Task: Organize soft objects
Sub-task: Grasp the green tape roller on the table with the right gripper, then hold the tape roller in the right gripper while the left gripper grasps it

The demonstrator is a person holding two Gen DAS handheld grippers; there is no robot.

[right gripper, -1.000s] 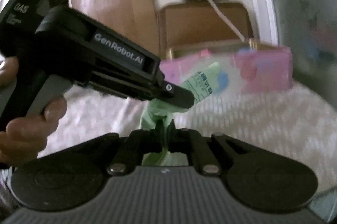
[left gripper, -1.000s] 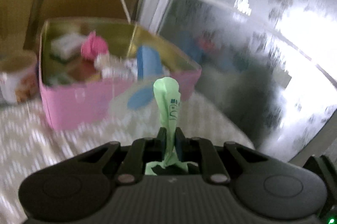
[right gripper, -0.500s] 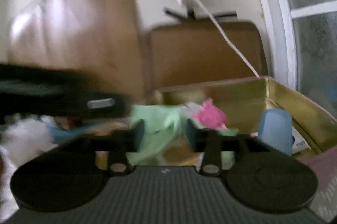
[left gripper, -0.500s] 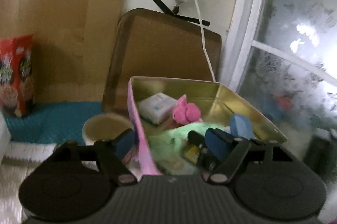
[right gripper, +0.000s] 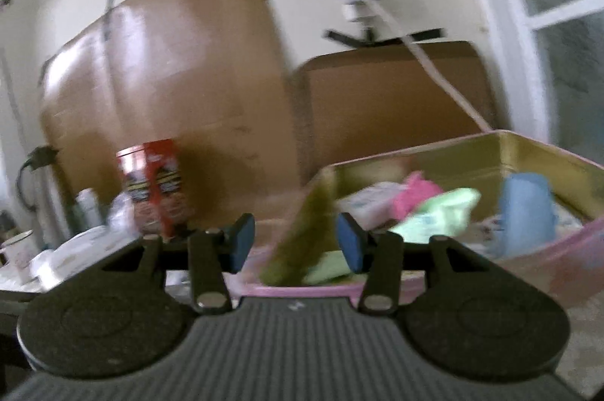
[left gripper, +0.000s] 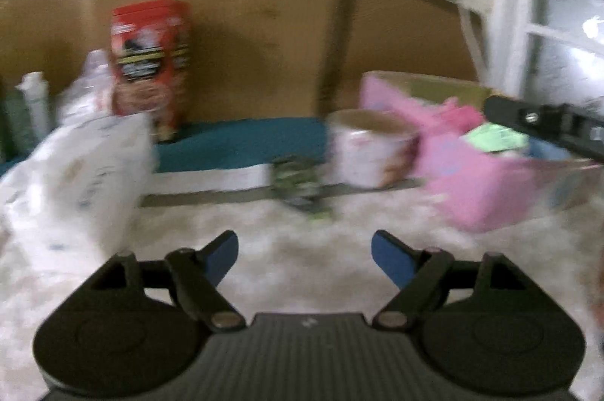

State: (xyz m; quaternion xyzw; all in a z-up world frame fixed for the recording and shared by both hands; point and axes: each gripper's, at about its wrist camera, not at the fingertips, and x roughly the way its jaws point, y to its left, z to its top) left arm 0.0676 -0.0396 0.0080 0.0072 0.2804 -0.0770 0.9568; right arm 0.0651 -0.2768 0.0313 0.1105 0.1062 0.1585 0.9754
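A pink tin point(right gripper: 528, 144) with a gold inside holds soft things: a light green packet point(right gripper: 441, 212), a pink one point(right gripper: 415, 189), a blue one point(right gripper: 526, 208) and a white pack point(right gripper: 370, 201). My right gripper point(right gripper: 295, 242) stands open at the tin's near left corner, nothing between its blue pads. My left gripper point(left gripper: 304, 250) is over the pale bedcover with its jaws opening and nothing between them. In the left wrist view the tin point(left gripper: 490, 189) is at the right with the green packet point(left gripper: 494, 136) inside. A small dark green packet point(left gripper: 298, 182) lies ahead.
A patterned cup point(left gripper: 370, 151) stands left of the tin. A red canister point(left gripper: 151, 61) and bottles stand at the back left, with a white bag point(left gripper: 75, 174) in front. Brown cardboard point(right gripper: 170, 80) lines the wall. A frosted window is at the right.
Both grippers were shut on the green packet; both have opened and it now lies in the tin. The left gripper has swung left and down, away from the tin.
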